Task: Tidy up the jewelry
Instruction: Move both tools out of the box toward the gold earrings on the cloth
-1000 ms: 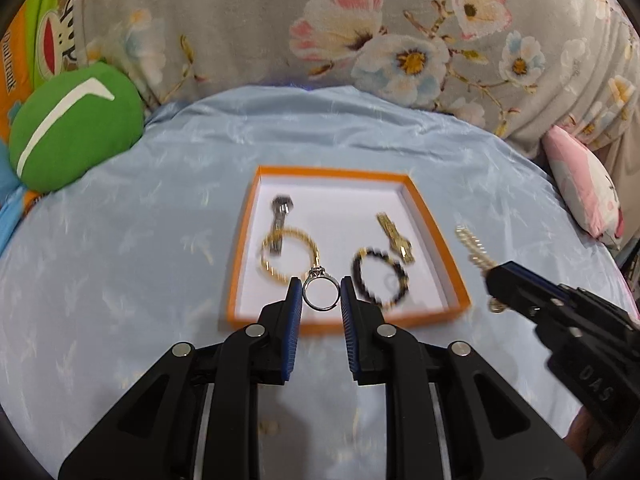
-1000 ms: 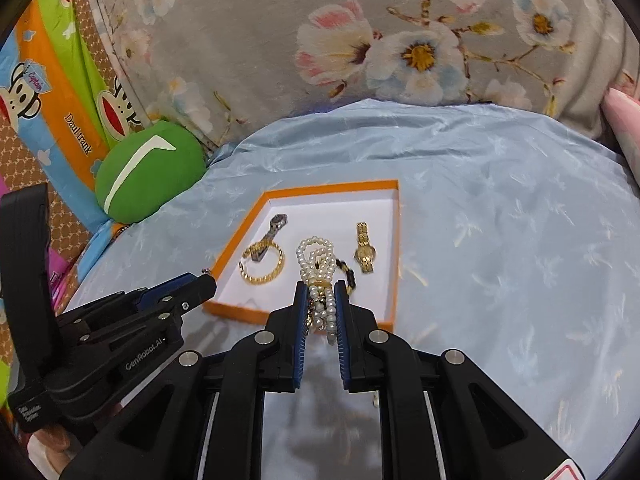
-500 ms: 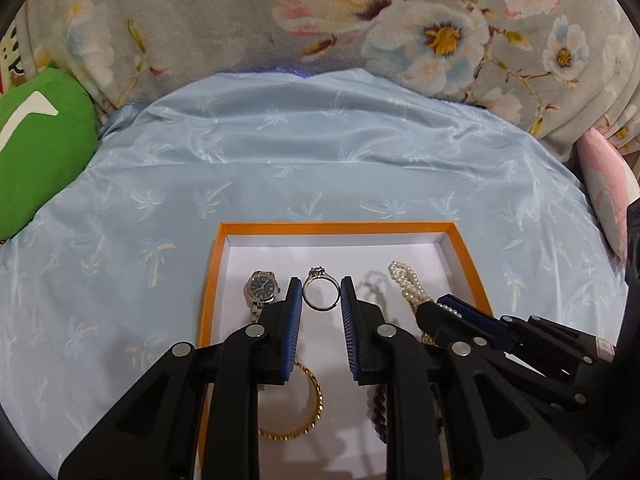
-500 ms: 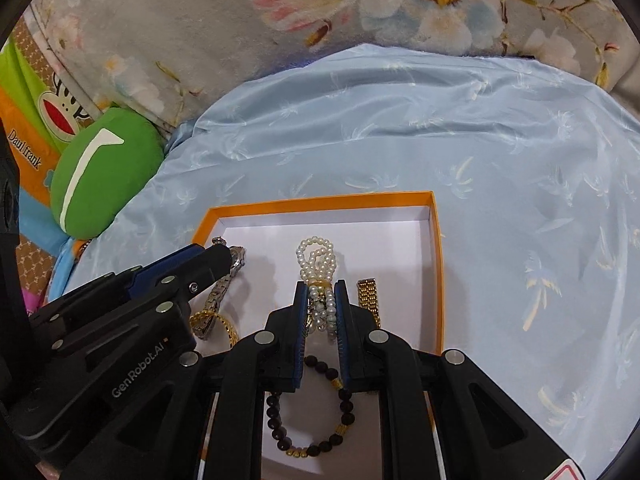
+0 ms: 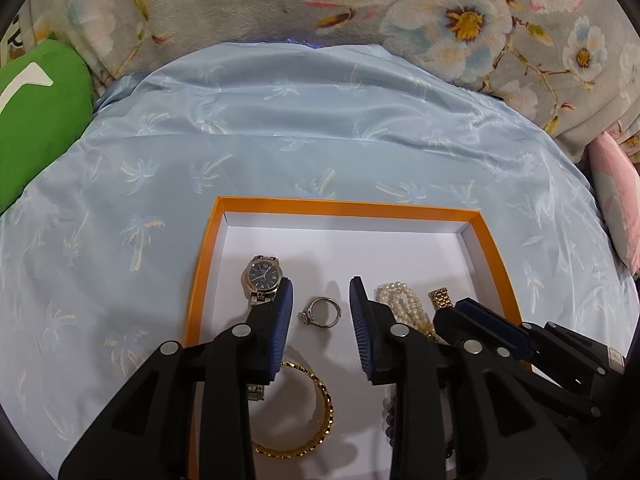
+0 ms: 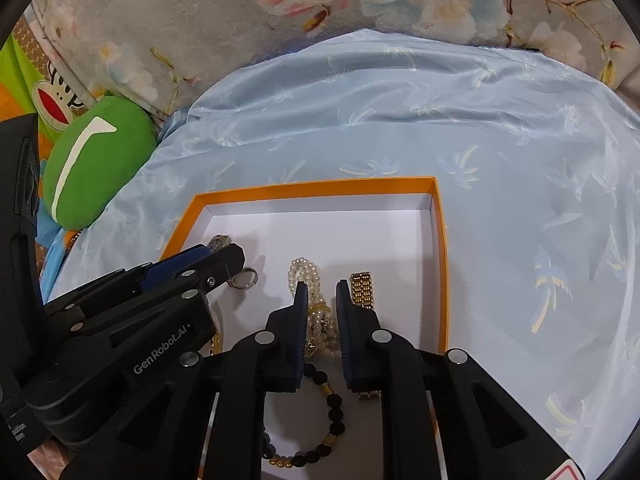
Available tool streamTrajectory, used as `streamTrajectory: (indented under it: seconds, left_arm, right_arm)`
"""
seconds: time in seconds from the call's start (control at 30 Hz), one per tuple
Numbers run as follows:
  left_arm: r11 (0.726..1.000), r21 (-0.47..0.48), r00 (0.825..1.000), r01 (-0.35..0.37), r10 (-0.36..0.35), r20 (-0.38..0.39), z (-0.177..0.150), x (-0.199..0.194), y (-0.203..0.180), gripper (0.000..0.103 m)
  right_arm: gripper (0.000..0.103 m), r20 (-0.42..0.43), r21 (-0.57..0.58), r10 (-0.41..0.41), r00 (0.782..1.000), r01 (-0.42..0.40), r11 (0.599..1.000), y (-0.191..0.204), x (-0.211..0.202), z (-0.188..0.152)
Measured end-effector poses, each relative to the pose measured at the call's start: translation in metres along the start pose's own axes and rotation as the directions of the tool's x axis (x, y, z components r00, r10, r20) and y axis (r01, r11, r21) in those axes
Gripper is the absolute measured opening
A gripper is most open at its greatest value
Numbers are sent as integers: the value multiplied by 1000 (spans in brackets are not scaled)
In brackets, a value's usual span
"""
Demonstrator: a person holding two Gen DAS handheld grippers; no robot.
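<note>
Ring [image 5: 322,313] lies flat in the tray [image 5: 348,208], between my parted left tongs [image 5: 320,312], untouched. Pearls [image 6: 316,300] sit just right, between my right tongs [image 6: 320,308], slightly parted. I should lift both straight up, snagging nothing.

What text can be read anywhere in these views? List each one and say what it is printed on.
"GenRobot.AI": white lettering on the black body of the left gripper, seen from the right wrist view.
Watch dial: markings too small to read.
Label on the right gripper body at the right edge: too small to read.
Nothing else is legible.
</note>
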State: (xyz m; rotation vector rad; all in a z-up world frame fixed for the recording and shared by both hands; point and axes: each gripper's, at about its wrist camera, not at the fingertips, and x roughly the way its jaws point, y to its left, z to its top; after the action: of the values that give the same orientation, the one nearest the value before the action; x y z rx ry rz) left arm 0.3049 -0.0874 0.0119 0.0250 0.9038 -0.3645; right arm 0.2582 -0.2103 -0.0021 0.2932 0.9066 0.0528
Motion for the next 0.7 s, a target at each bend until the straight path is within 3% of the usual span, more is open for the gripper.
streamTrajectory:
  seconds: [0.17,0.33,0.53,0.7]
  left_arm:
    - [1000,9,999,-26,26,45,-9,-22,0,28]
    - [996,26,992,-81,78,97,-39,-65,3,28]
    - [994,24,989,-106,103,107,-100,-112,9,28]
    - [990,22,987,-138,136,85,-156,-134,8,28]
  right_arm:
    - [15,40,-6,7,999,-7,1000,0,-25,-10]
    - [14,110,-37,17,994,-13,999,8,-76,-37]
    - [14,153,-69,24,988,-14,997,18,-133,-101]
    - [14,147,-84,-33,989,46,995,22,-158,-164]
